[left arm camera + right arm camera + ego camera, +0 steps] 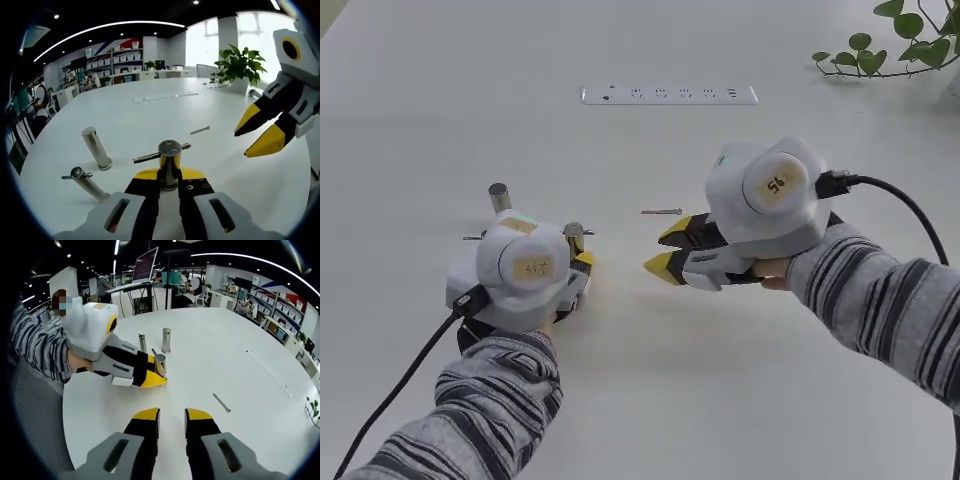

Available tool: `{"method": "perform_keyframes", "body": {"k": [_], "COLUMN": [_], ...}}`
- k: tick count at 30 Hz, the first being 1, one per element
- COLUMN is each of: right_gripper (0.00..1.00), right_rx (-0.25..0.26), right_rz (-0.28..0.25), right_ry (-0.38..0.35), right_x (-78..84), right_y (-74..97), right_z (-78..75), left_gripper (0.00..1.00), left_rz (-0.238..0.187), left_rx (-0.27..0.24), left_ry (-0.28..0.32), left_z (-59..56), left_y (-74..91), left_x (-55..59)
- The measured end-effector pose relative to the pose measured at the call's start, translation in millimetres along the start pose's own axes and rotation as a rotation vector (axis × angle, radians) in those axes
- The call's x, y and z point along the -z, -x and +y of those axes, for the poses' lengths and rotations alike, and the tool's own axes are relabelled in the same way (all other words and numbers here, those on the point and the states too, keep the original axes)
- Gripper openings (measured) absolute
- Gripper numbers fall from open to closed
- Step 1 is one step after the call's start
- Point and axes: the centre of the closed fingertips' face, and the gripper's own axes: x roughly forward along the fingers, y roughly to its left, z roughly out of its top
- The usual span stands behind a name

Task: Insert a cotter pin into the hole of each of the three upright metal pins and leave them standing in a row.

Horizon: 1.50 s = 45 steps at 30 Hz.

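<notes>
White tabletop (pixel 650 380) carries all of it. The left gripper (pixel 582 264) sits at 8 o'clock in the head view, its jaws clenched on the lower shaft of a gripped pin (pixel 169 165), which stands upright on the table. A cotter pin (pixel 147 157) runs crosswise through the hole near its head and sticks out on both sides.

From that pin, in the left gripper view, a bare pin (pixel 96 148) stands at 10 o'clock with nothing through it. A third pin (pixel 89 183) stands at 8 o'clock with a second cotter pin (pixel 66 176) through its top (both seem to lean, but whether that is the lens I cannot tell). The three pins are apart from one another.

The right gripper (pixel 662 250) is at 3 o'clock in the head view, tips pointing toward the left gripper, jaws parted and holding nothing; its own view shows bare table in the gap. A loose cotter pin (pixel 661 211) lies flat on the table at 12 o'clock from those tips, near but not touching them.

A power strip (pixel 670 95) lies at 12 o'clock on the far side of the table, and plant (pixel 890 45) leaves hang in at 1 o'clock.
</notes>
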Motion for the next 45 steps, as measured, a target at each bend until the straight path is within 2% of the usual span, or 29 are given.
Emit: {"method": "perform_keyframes", "body": {"k": [6,10,16,20,22,23,27,34,39,45], "right_gripper": [0.16,0.17,0.20,0.23,0.24,0.25,0.26,0.29,0.31,0.31], "right_rx": [0.000,0.003,0.006,0.002,-0.004,-0.006,-0.012,-0.030,-0.054,-0.079], "right_rz": [0.001,0.005,-0.006,-0.016,-0.029,-0.037,-0.059,-0.084,-0.097,-0.101], "right_ry": [-0.013,-0.016,-0.023,-0.037,-0.055,-0.062,-0.087,-0.101,-0.140,-0.150], "right_x": [0.8,1.1,-3.2,-7.6,-11.8,-14.5,-22.9,-42.8,-58.1,-73.4], "right_y": [0.6,1.8,4.8,6.5,7.7,8.6,9.7,8.0,1.3,-12.5], "right_z": [-1.2,-3.5,-7.3,-5.2,-3.3,-2.2,0.1,2.4,1.4,-1.1], "left_gripper": [0.10,0.19,0.24,0.27,0.31,0.34,0.43,0.55,0.68,0.79], "left_rz": [0.001,0.021,0.044,0.040,0.047,0.041,0.033,0.024,0.010,-0.005], "left_rx": [-0.013,-0.025,-0.010,0.018,0.050,0.070,0.096,0.104,0.080,0.070], "left_ry": [0.016,0.040,0.020,0.016,0.040,0.038,0.020,0.007,0.037,0.072], "left_z": [0.7,2.5,-0.1,-5.9,-13.2,-18.3,-26.6,-21.7,-13.2,-7.5], "left_y": [0.5,1.9,9.8,17.9,23.8,27.9,40.1,58.4,69.8,84.1], "left_x": [-0.3,3.7,8.8,7.6,6.1,3.8,1.4,-1.2,-3.7,-4.4]}}
